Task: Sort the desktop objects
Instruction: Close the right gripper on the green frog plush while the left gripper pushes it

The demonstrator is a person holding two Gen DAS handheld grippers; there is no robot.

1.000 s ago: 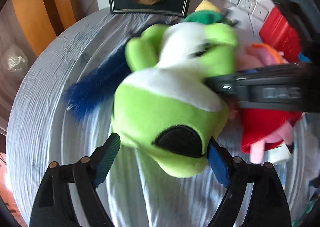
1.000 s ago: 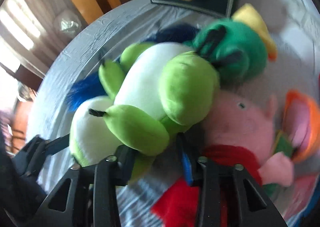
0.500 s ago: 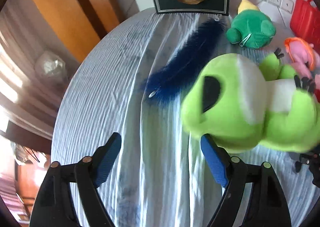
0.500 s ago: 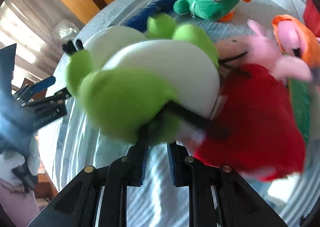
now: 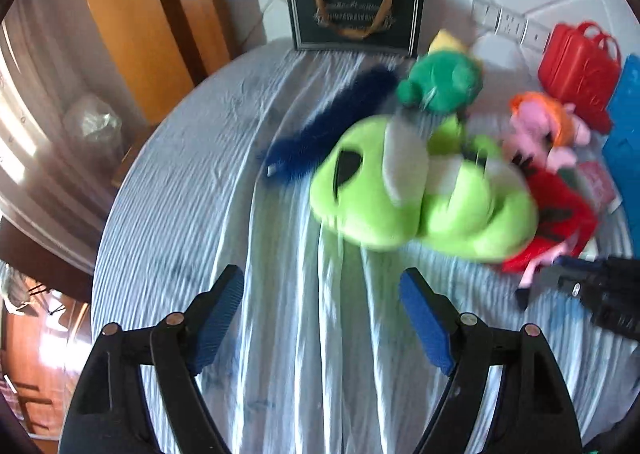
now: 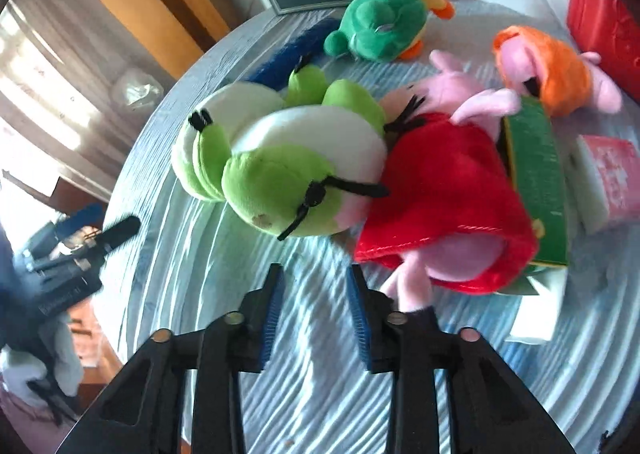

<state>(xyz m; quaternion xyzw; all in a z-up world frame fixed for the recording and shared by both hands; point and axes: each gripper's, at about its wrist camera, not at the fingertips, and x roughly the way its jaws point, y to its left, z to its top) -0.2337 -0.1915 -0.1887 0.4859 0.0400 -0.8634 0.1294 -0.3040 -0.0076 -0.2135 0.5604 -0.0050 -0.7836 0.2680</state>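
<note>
The lime-green and white plush frog lies on the striped blue tablecloth, touching the red-dressed pink plush pig on its right. The right gripper is opening with nothing between its pads; the left gripper stands wide and empty.

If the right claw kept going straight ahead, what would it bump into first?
Probably the striped tablecloth, just short of the lime-green frog plush. The right claw is opening with nothing between its pads, and it points down at bare cloth. Depth is hard to judge here.
</note>
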